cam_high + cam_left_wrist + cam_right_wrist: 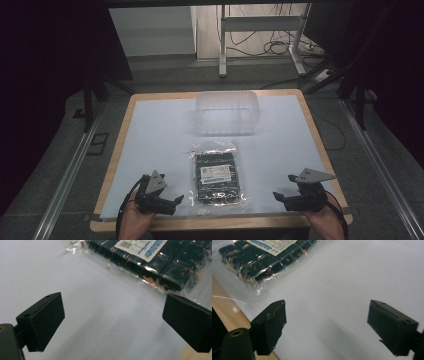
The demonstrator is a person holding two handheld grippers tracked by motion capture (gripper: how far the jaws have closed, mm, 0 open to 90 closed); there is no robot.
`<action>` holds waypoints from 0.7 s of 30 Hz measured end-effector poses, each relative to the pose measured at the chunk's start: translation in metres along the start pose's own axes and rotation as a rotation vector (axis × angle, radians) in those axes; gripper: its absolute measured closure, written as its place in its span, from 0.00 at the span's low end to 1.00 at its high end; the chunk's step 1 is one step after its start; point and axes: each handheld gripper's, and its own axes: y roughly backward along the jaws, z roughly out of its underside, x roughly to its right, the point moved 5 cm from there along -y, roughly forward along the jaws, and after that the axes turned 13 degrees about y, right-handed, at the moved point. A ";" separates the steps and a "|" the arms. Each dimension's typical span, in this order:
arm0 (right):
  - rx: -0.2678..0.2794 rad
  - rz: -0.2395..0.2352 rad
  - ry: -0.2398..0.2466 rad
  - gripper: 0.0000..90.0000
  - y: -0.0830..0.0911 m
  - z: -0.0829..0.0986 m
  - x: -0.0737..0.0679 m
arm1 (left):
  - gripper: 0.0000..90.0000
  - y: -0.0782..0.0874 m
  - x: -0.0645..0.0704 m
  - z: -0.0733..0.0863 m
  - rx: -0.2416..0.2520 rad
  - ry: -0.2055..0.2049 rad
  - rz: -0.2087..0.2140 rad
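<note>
**Two claws wait at the near edge, one packet between them**

From above, one sealed clear packet (217, 175) of dark blocks with a white label lies near the middle of the worktop's (150, 125) near edge; one clear plastic tub (227, 111) stands upside down at the middle of the far edge, well apart from it; the left claw (172, 201) sits by the near left corner and the right claw (278, 197) by the near right corner, each held in a hand, neither touching the packet. The left gripper view brings out what the high view cannot: the label's barcode and blue print on the packet (150, 260), and the left claw (112, 325) spread wide over bare white sheet. The right gripper view shows orange flecks under the film of the packet (264, 260), the wooden rim at the near edge, and the right claw (327, 327) likewise spread with nothing between. A white sheet covers the wooden worktop; beyond it, grey floor, metal legs of a stand and loose cables.
</note>
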 end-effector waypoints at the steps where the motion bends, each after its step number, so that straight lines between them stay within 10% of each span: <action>1: 0.000 0.000 0.000 0.16 0.000 0.000 0.000 | 0.04 0.000 -0.001 0.000 0.004 0.003 0.003; 21: 0.021 0.023 0.050 0.10 -0.003 0.000 0.005 | 0.03 -0.003 -0.006 -0.002 -0.001 0.050 0.024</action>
